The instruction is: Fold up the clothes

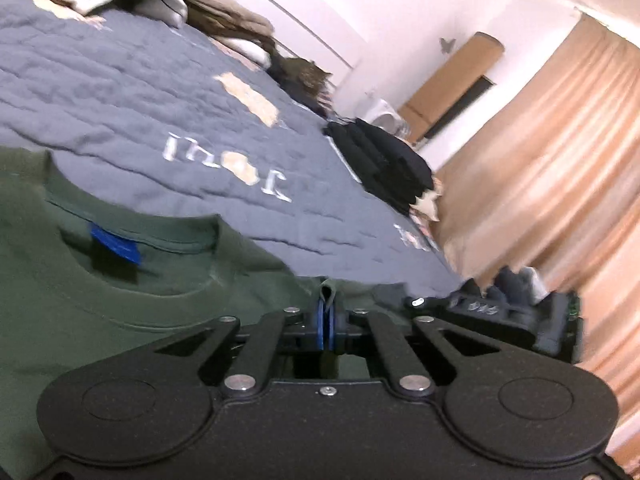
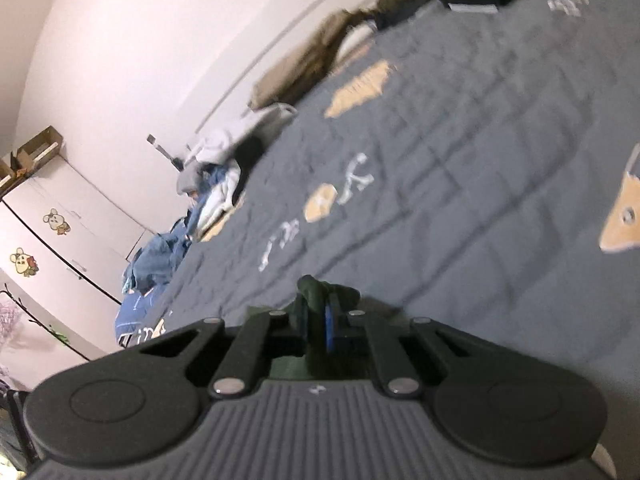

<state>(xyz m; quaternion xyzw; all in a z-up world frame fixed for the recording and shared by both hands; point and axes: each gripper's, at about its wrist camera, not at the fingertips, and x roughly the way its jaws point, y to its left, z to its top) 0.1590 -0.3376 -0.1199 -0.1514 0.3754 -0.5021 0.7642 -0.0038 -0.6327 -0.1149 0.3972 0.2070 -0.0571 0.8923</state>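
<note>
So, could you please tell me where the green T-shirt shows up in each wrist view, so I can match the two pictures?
Left wrist view: the green T-shirt fills the lower left, collar and blue label showing, an edge pinched in the left gripper.
Right wrist view: only a small bunch of the green T-shirt shows at lower centre, pinched in the right gripper.
Shared landmark: the grey quilt with tan patches.
</note>
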